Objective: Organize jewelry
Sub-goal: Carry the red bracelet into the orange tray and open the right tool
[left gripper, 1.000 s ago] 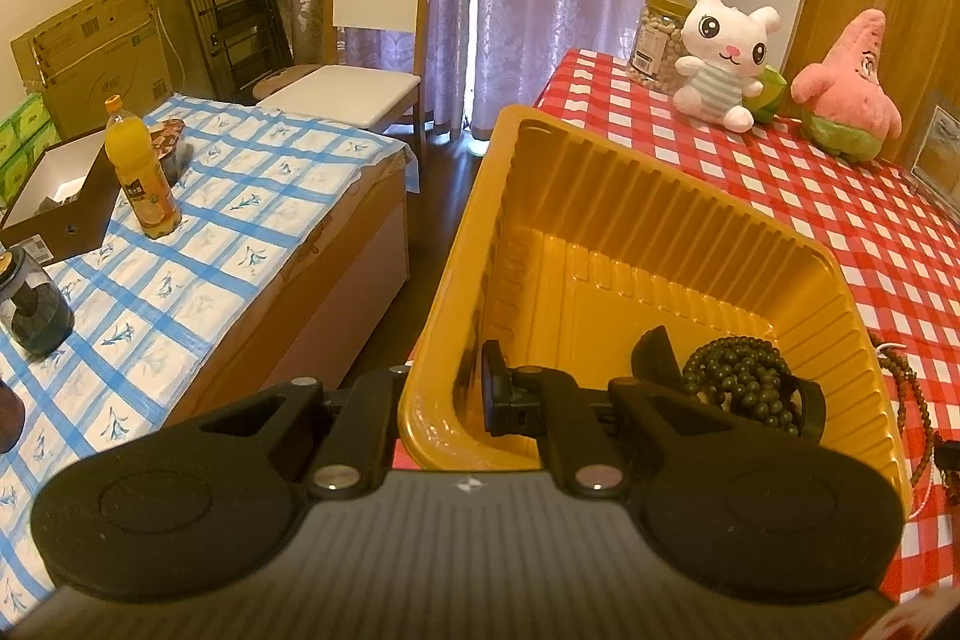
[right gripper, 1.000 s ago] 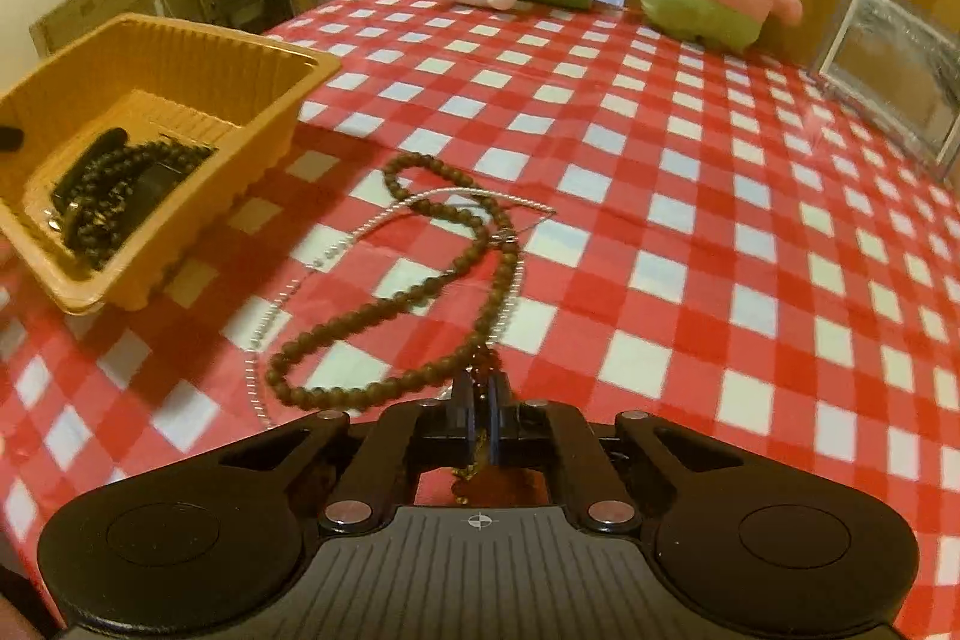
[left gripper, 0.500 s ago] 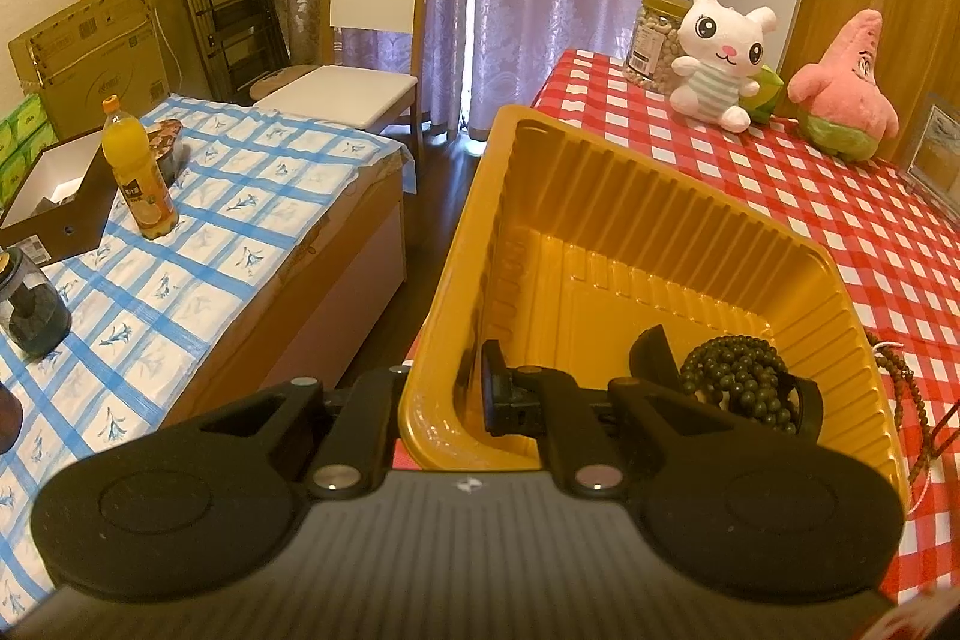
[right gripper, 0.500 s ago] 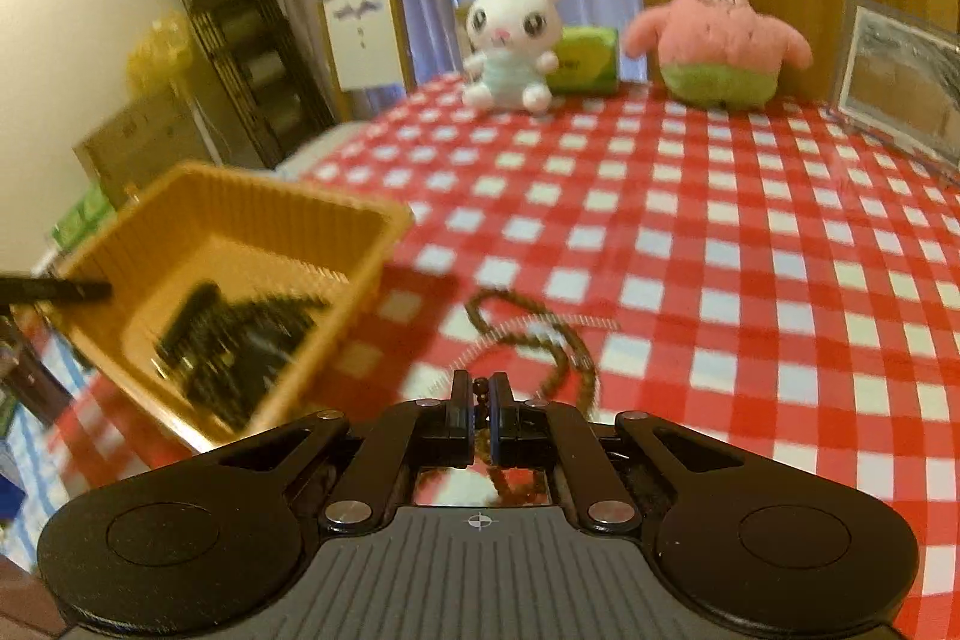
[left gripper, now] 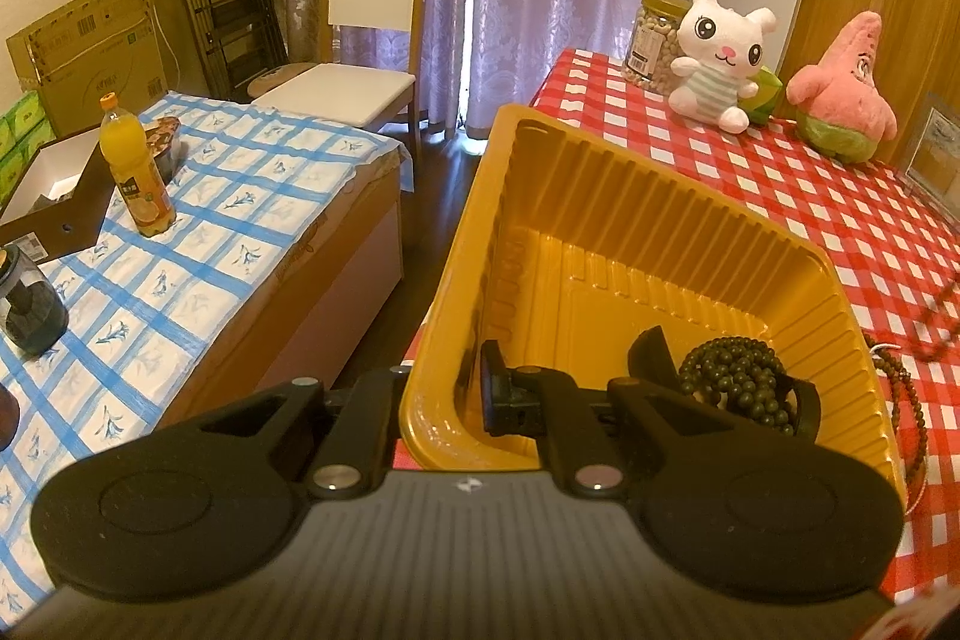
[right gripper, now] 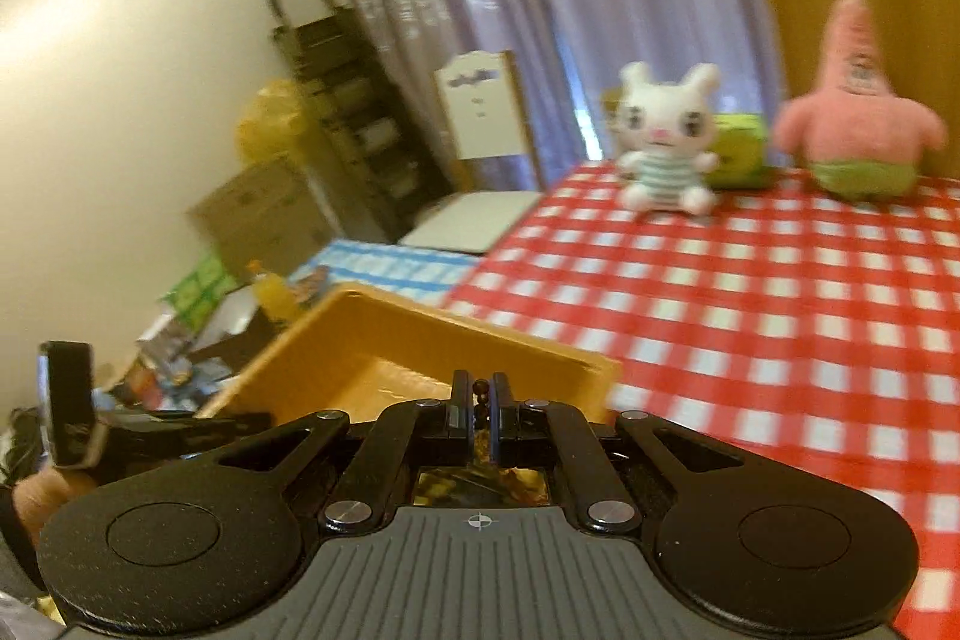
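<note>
A yellow plastic tray (left gripper: 600,196) stands at the left edge of the red checked table (left gripper: 810,196). My left gripper (left gripper: 451,388) is shut on the tray's near left wall, with one finger (left gripper: 497,391) inside. A dark green bead bracelet (left gripper: 738,382) and a black band (left gripper: 654,355) lie in the tray. My right gripper (right gripper: 478,391) is shut on a brown bead necklace (right gripper: 480,389), raised near the tray (right gripper: 420,352). In the left wrist view the necklace (left gripper: 903,388) trails on the cloth right of the tray, one strand rising.
A white rabbit plush (left gripper: 720,58), a pink star plush (left gripper: 846,88), a jar (left gripper: 651,34) and a picture frame (left gripper: 936,154) stand at the table's far side. Left of the table are a chair (left gripper: 366,40) and a low table with an orange bottle (left gripper: 135,166).
My right gripper has risen from the cloth with the brown necklace and tilted upward, toward the tray. The left gripper and the tray have stayed put.
</note>
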Available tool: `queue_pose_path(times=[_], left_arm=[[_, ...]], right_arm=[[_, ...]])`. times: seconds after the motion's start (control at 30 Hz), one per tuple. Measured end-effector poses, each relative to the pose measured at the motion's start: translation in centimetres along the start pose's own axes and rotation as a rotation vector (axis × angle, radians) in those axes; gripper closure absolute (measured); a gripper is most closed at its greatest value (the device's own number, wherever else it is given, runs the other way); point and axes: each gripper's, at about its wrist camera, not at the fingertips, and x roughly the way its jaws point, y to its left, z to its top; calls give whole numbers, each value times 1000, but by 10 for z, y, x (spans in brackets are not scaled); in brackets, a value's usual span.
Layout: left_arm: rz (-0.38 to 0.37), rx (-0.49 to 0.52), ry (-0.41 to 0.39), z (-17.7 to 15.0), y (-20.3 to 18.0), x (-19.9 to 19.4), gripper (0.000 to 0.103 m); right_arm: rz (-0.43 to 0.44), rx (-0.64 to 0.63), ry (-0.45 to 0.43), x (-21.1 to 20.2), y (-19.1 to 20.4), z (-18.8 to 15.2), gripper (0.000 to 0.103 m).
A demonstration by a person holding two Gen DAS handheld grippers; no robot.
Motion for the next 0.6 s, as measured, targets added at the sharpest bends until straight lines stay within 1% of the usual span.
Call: queue_pose_path(times=[0.17,0.27,0.4,0.5,0.53,0.6], left_arm=[[-6,-2,-2,-1,-5,2,95],[-9,-6,-2,0,-6,2,95],[-10,-6,-2,0,-7,2,95],[-10,-7,1,0,-7,2,95],[-11,-7,3,0,-8,2,95],[-12,-8,5,1,-6,3,95]], right_arm=[[107,-24,51,37,28,2,99],[142,-25,86,55,41,-4,99],[144,-35,126,75,48,-10,99],[114,-34,156,89,48,-11,99],[106,-33,160,91,45,-12,97],[91,-28,159,91,44,-13,88]])
